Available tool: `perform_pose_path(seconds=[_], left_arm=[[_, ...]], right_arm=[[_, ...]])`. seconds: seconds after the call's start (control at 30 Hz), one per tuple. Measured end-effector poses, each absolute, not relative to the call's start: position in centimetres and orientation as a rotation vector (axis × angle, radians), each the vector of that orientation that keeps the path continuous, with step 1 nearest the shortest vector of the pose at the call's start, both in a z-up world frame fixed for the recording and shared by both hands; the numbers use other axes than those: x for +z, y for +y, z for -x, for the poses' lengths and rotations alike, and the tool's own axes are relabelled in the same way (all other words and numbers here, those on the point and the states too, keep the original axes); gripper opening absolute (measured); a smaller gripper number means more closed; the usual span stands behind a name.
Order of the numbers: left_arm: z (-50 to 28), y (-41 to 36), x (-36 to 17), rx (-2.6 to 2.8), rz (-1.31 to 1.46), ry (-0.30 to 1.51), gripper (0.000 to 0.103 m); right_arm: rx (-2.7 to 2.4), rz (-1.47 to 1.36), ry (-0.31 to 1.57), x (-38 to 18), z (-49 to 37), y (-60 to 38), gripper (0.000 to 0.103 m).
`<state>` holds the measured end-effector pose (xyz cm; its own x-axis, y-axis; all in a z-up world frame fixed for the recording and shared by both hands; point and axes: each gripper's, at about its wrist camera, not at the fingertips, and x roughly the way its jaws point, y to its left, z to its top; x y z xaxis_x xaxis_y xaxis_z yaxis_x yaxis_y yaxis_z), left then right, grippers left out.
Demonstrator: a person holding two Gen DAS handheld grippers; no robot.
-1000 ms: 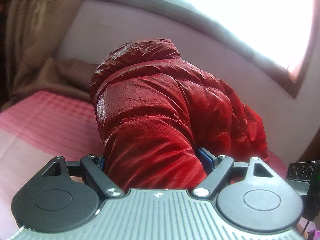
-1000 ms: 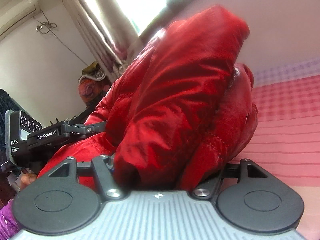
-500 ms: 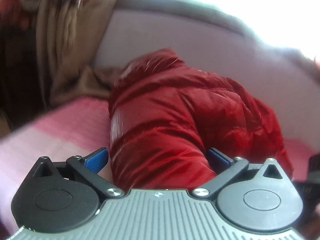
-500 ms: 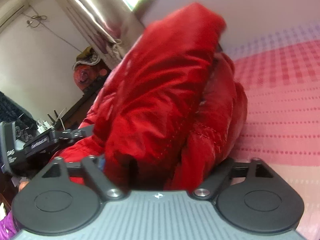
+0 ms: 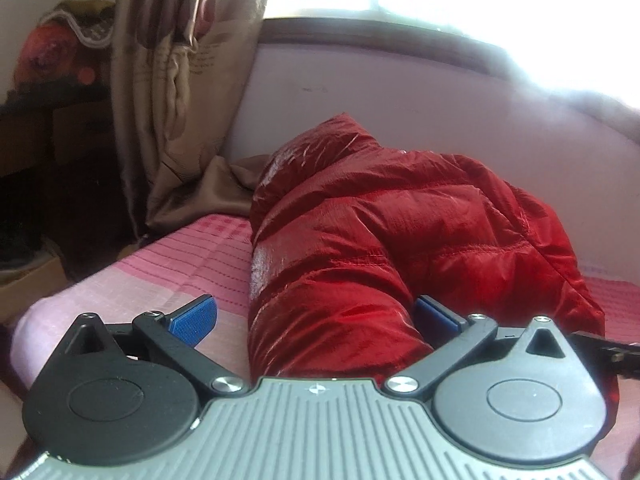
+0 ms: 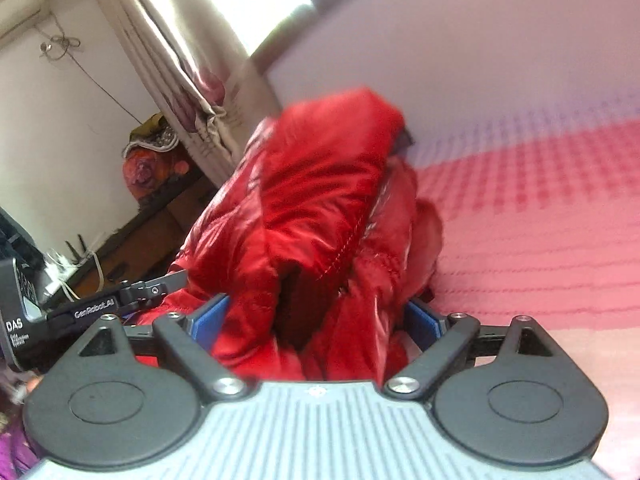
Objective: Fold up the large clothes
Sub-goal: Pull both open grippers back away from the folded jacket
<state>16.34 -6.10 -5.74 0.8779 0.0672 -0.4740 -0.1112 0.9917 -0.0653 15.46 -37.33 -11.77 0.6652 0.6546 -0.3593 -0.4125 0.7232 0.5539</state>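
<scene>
A shiny red puffer jacket lies bunched in a mound on the pink bed, near the wall. My left gripper is open; the jacket's near end lies between the blue pads, touching the right pad and clear of the left one. In the right wrist view the jacket rises between the blue pads of my right gripper, which is open wide around its folds. The left gripper's body shows at the left there.
A beige curtain hangs at the bed's left end and drapes onto it behind the jacket. A pale wall under a bright window runs along the far side. Dark furniture with clutter stands beyond the bed's left edge. Pink bedspread extends right of the jacket.
Both grippers have opened and let go of the jacket. They have drawn back a little, and the jacket has settled lower onto the bed.
</scene>
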Motion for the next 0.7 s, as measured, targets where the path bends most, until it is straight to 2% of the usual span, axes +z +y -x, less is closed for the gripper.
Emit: perform_pose_path(seconds=[0.13, 0.43, 0.7], left_arm=[[-15.7, -6.7, -5.5, 0.123, 0.074, 0.486, 0.103], [-14.0, -7.1, -4.9, 0.175, 0.049, 0.486, 0.103], [-11.3, -7.7, -3.8, 0.171, 0.012, 0.476, 0.103]], right_arm=[[0.608, -0.435, 0.512, -10.0, -13.3, -37.8, 0.099], [0.534, -0.254, 0.451, -7.2, -9.2, -35.5, 0.102], [0.349, -0.109, 0.465, -7.4, -7.0, -32.7, 0.102]])
